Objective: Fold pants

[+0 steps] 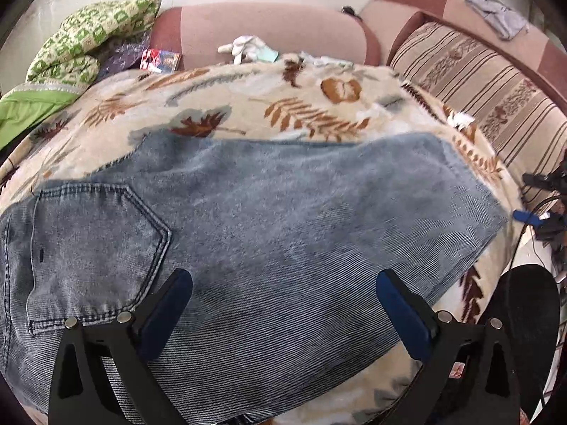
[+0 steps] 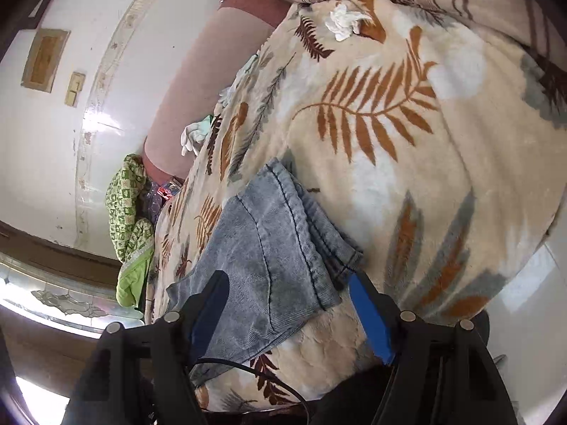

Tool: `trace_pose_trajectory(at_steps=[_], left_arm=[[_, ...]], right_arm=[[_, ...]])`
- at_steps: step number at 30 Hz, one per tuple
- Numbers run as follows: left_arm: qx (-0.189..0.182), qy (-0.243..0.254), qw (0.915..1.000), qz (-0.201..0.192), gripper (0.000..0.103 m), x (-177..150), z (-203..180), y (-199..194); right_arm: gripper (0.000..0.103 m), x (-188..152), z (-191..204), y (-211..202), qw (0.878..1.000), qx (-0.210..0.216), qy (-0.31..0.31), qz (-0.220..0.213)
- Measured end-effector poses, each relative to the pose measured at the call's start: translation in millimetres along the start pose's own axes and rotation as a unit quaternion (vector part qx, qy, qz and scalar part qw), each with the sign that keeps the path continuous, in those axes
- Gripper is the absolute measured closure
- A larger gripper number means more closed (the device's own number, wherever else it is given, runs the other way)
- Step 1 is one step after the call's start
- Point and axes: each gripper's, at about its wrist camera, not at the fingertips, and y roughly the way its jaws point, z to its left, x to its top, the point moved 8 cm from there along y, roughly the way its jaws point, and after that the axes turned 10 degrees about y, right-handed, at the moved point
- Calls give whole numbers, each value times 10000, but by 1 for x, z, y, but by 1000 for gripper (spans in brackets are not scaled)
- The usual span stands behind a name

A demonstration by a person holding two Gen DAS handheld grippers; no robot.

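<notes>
Light-blue denim pants (image 1: 269,212) lie flat on a leaf-patterned cream blanket (image 1: 248,92), back pocket (image 1: 95,237) at the left, legs running right. My left gripper (image 1: 283,287) is open just above the fabric near its front edge, holding nothing. In the right wrist view the pants' hem end (image 2: 276,244) lies on the blanket (image 2: 407,148). My right gripper (image 2: 287,290) is open with its jaws either side of that hem end, not closed on it.
A pink sofa backrest (image 1: 269,32) and striped cushion (image 1: 496,95) border the blanket. A green patterned quilt (image 1: 88,35) lies far left. White cloths (image 1: 244,47) and crumpled tissue (image 2: 345,17) sit on the blanket. Cables and dark gear (image 1: 542,212) are at the right edge.
</notes>
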Motion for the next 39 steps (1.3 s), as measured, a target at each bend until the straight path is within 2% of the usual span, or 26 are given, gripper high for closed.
trace_pose_trajectory(at_steps=[3, 6, 8, 11, 15, 17, 18, 21, 25, 29, 32, 39], left_arm=[[126, 64, 9997, -191, 0, 5, 0, -6], [152, -25, 9994, -321, 0, 8, 4, -11], [303, -46, 9988, -381, 0, 10, 10, -14], [542, -83, 9981, -288, 0, 10, 17, -12], [550, -180, 9983, -77, 0, 7, 24, -5], [565, -196, 9982, -100, 0, 7, 26, -6], [570, -207, 9981, -128, 0, 7, 27, -8], [582, -281, 9976, -244, 0, 10, 32, -15], [654, -514, 9958, -384, 0, 15, 47, -26], [802, -832, 9921, -495, 0, 18, 70, -38], [917, -1097, 9880, -581, 0, 18, 89, -48], [1231, -1593, 9765, -771, 0, 15, 133, -71]], right_arm=[[29, -3, -8, 8, 9998, 58, 125, 135], [29, -4, -14, 20, 9997, -114, 138, 173], [29, -2, -19, 28, 9994, -196, 177, 212], [28, 1, -17, 35, 9992, -278, 140, 235], [31, 8, -8, 43, 9986, -510, -45, 112], [53, 9, -4, 47, 9973, -692, -231, 68], [75, 9, -3, 50, 9964, -787, -313, 72], [79, 7, 8, 52, 9931, -981, -637, -46], [83, -2, 41, 48, 9871, -1029, -1182, -329], [83, -26, 88, 47, 9802, -841, -1760, -333], [83, -54, 126, 55, 9751, -605, -2129, -177], [82, -148, 191, 109, 9540, -86, -2875, 843]])
